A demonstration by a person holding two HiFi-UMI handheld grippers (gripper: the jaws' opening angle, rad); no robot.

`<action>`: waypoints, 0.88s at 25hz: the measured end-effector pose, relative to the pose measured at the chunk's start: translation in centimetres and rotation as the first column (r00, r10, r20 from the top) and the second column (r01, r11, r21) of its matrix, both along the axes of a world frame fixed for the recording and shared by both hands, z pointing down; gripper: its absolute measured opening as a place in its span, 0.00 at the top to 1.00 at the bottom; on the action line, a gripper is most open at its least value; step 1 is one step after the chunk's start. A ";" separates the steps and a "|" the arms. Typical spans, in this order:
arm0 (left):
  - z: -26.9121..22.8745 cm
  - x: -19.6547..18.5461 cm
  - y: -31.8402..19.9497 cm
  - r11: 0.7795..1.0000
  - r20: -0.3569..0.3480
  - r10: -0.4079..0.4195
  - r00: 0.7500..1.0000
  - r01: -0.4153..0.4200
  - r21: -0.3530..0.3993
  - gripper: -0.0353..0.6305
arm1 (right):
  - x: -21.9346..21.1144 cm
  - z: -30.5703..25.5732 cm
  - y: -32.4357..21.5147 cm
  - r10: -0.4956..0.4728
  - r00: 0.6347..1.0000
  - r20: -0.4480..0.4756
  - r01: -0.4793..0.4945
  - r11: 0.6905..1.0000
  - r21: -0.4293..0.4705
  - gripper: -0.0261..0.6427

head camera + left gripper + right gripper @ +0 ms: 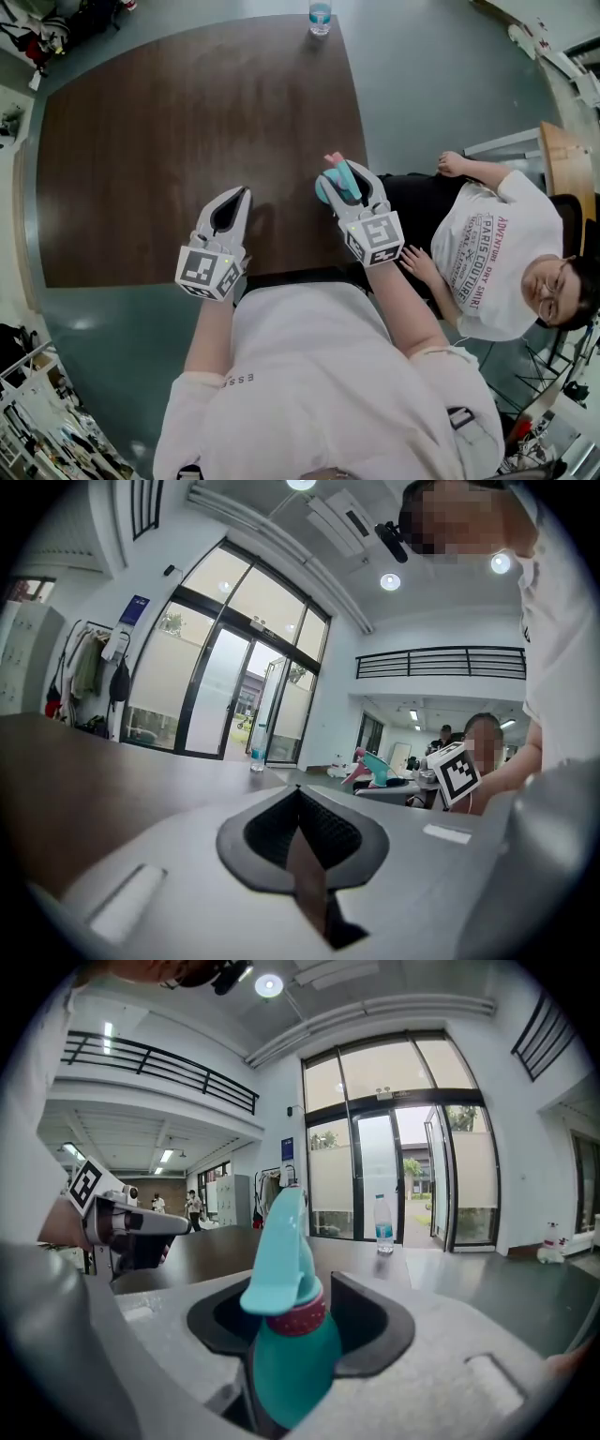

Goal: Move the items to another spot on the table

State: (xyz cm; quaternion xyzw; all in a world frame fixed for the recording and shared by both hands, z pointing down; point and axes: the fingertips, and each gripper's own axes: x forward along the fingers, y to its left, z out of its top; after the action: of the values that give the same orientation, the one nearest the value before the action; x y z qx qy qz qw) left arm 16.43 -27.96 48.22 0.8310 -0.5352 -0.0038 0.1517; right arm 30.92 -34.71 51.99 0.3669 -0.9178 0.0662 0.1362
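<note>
A teal spray bottle (339,181) with a pink nozzle tip and a red collar band sits between the jaws of my right gripper (345,178), which is shut on it over the near right part of the brown table (169,141). In the right gripper view the spray bottle (286,1335) points up and away along the right gripper (292,1309). My left gripper (232,204) hovers over the table's near edge, shut with nothing in it. Its dark pads (323,832) meet in the left gripper view, where the spray bottle (377,767) shows far to the right.
A clear water bottle (320,17) stands at the table's far edge and also shows as a small water bottle (382,1225) ahead. A person in a white printed shirt (487,253) sits just past the table's right edge, one hand near my right arm.
</note>
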 end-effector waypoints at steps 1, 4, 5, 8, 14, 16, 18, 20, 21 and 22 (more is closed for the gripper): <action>0.3 0.0 -0.2 1.000 0.000 -0.004 1.000 0.004 0.002 0.94 | 0.0 0.4 -0.2 -0.003 1.000 0.002 0.003 1.000 0.000 0.68; 1.1 0.1 -0.5 1.000 0.001 -0.006 1.000 0.006 0.009 0.94 | -0.1 1.3 -0.5 -0.007 1.000 0.011 0.007 1.000 0.008 0.68; 1.4 0.1 -0.6 1.000 0.001 -0.004 1.000 0.004 0.010 0.94 | -0.1 1.5 -0.6 -0.005 1.000 0.014 0.005 1.000 0.011 0.68; 2.1 0.2 -0.7 1.000 0.003 0.002 1.000 -0.002 0.012 0.94 | -0.1 2.0 -0.8 0.004 1.000 0.025 -0.005 1.000 0.030 0.68; 2.4 0.8 -0.4 1.000 0.005 0.005 1.000 -0.005 0.003 0.94 | 0.6 2.3 -1.3 0.045 0.997 0.060 -0.046 0.999 0.013 0.68; 1.7 0.8 -0.3 1.000 0.003 0.000 1.000 0.000 0.000 0.94 | 1.1 1.7 -1.4 0.068 0.994 0.083 -0.068 0.998 -0.004 0.67; 1.0 0.7 0.0 1.000 -0.002 0.001 1.000 -0.001 -0.005 0.94 | 1.4 0.7 -1.4 0.082 0.992 0.099 -0.082 0.997 0.000 0.61; 0.4 0.3 0.5 1.000 -0.003 -0.005 1.000 0.005 -0.011 0.94 | 1.6 -0.2 -1.2 0.094 0.989 0.114 -0.095 0.996 -0.001 0.56; 0.1 0.0 0.7 1.000 -0.003 -0.012 1.000 0.012 -0.013 0.94 | 1.9 -0.8 -1.0 0.104 0.987 0.121 -0.105 0.994 -0.001 0.56; -0.3 -0.4 1.0 1.000 -0.004 -0.021 1.000 0.021 -0.014 0.94 | 2.3 -1.3 -0.8 0.116 0.985 0.124 -0.117 0.993 0.005 0.56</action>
State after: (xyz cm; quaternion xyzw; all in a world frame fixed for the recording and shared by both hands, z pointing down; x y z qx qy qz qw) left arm 16.06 -26.93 47.94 0.8243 -0.5435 -0.0036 0.1586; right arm 33.17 -35.47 50.66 0.4160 -0.9019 0.0912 0.0728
